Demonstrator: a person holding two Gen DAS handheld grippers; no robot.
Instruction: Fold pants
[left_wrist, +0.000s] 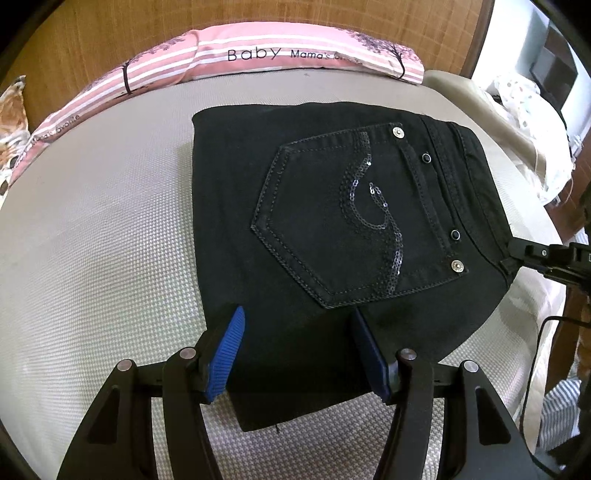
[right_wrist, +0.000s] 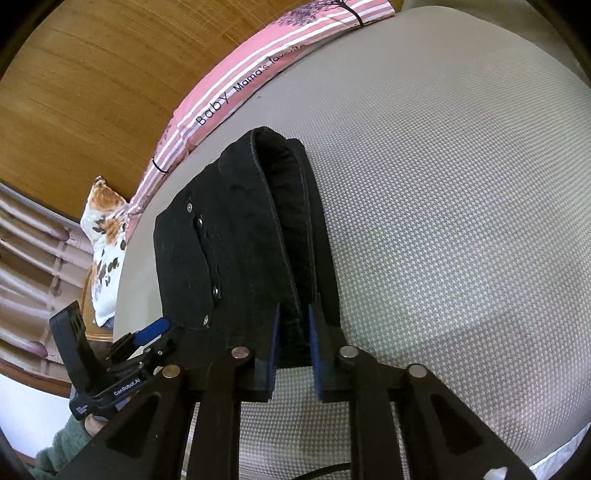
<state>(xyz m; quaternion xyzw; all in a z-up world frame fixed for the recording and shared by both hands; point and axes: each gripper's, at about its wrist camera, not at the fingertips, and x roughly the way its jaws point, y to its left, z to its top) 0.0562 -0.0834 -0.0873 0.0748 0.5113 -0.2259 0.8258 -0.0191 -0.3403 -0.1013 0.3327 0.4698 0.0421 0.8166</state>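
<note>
Black pants (left_wrist: 332, 206) lie folded on the bed, with a sequinned back pocket (left_wrist: 354, 221) facing up. My left gripper (left_wrist: 297, 317) is open. Its blue pads (left_wrist: 231, 350) straddle the near part of the fold, with the cloth flat beneath them. My right gripper (right_wrist: 293, 314) is shut on the pants' waistband (right_wrist: 280, 206), which rises slightly from the bed between the pads. In the left wrist view the right gripper (left_wrist: 511, 253) pinches the waistband at the right edge. The left gripper (right_wrist: 159, 338) shows at the pants' left corner in the right wrist view.
The bed (left_wrist: 92, 240) has a grey woven cover. A pink striped pillow (left_wrist: 258, 51) lies along the wooden headboard (left_wrist: 110, 37), and a floral pillow (right_wrist: 105, 229) is at the side. A black cable (left_wrist: 532, 354) hangs by the bed's right edge. A hand in a green sleeve (right_wrist: 62, 443) holds the left gripper.
</note>
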